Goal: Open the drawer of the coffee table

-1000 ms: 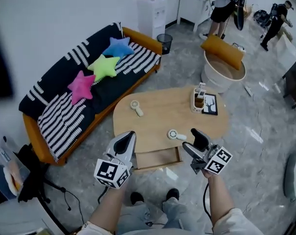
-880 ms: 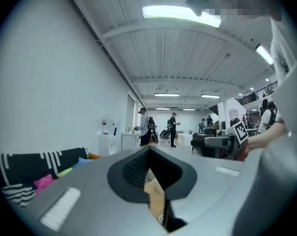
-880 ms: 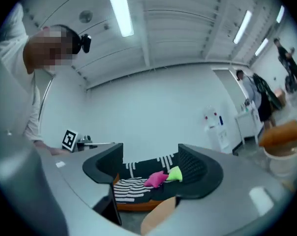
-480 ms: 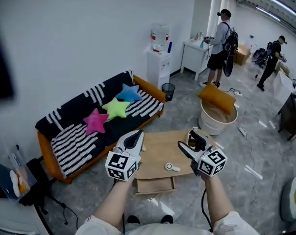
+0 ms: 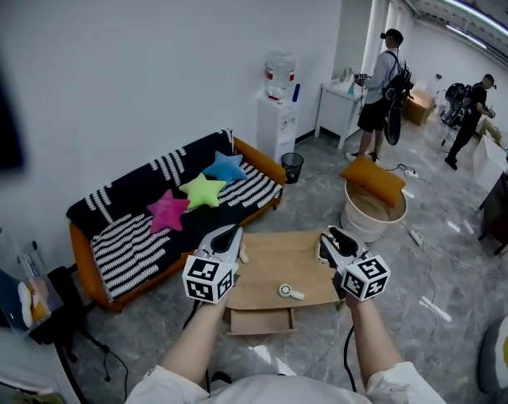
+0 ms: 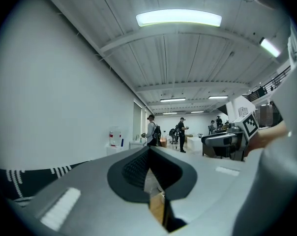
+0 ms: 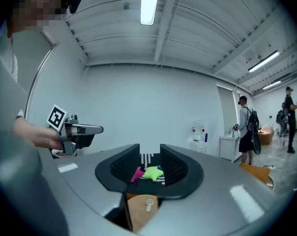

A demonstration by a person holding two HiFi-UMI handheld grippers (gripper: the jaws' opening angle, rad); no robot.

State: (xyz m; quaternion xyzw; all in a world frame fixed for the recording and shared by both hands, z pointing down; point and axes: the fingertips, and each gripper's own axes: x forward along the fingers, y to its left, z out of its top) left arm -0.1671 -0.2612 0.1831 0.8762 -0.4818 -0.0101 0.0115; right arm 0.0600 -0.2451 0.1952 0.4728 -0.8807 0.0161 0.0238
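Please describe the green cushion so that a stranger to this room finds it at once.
Against the white wall stands a sofa with an orange frame and a black-and-white striped cover. Three star-shaped cushions lie in a row on it; the green cushion is the middle one, between the pink cushion and the blue cushion.

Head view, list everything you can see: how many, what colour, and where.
sofa: 1, orange, black-and-white cover, at wall
star cushions: 3, pink, green, blue, on sofa
coffee table: 1, light wood, before sofa
drawer: 1, wood, open, table's near side
small object: 1, white, on tabletop
water dispenser: 1, white, at wall
bin: 1, black, by sofa's far end
tub: 1, white, right of table
cushion: 1, orange, on tub
people: 2, one black-clad, far right
left hand-held gripper: 1, grey, jaws together, empty
right hand-held gripper: 1, grey, jaws apart, just been closing, empty
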